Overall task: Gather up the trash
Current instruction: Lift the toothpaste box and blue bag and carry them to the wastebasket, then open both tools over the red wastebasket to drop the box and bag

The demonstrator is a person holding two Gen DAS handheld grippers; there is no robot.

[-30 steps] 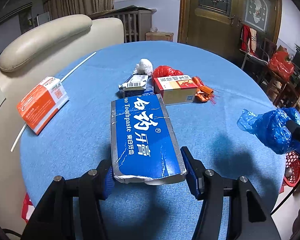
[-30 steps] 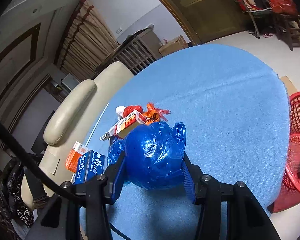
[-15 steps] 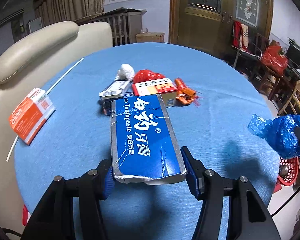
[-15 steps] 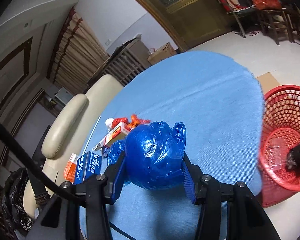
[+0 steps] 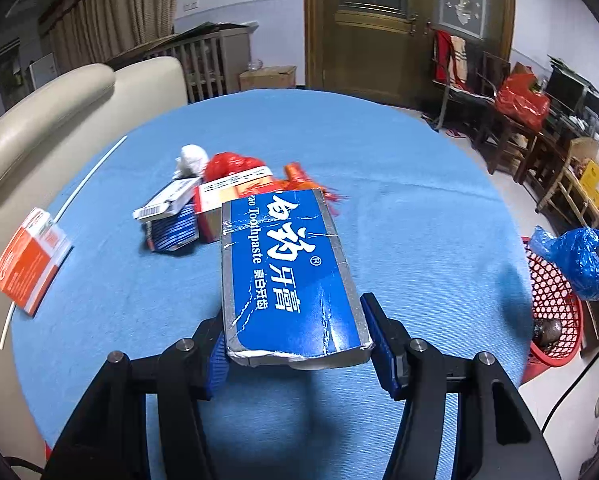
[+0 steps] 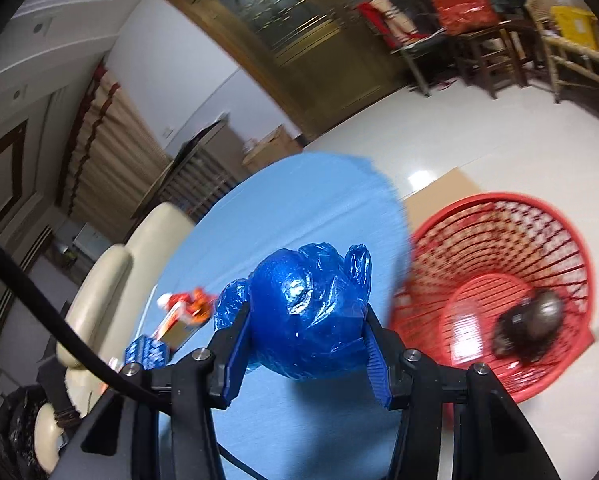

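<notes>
My left gripper [image 5: 295,344] is shut on a blue toothpaste box [image 5: 287,272] and holds it above the round blue table [image 5: 419,208]. My right gripper [image 6: 305,340] is shut on a crumpled blue plastic bag [image 6: 307,320], held near the table's right edge, beside a red mesh basket [image 6: 539,220] on the floor. The bag also shows in the left wrist view [image 5: 579,260], over the basket [image 5: 555,304]. A dark lump [image 6: 531,320] lies in the basket.
On the table lie an orange-white box [image 5: 31,260] at the left, a striped box [image 5: 171,212], a red-white box [image 5: 235,192], a red bag [image 5: 227,164], a white wad [image 5: 191,156] and orange netting [image 5: 299,176]. A cream sofa [image 5: 59,120] stands behind the table.
My right gripper has carried the blue bag right, off toward the table edge and the red basket. My left gripper has swung right with the toothpaste box still held.
</notes>
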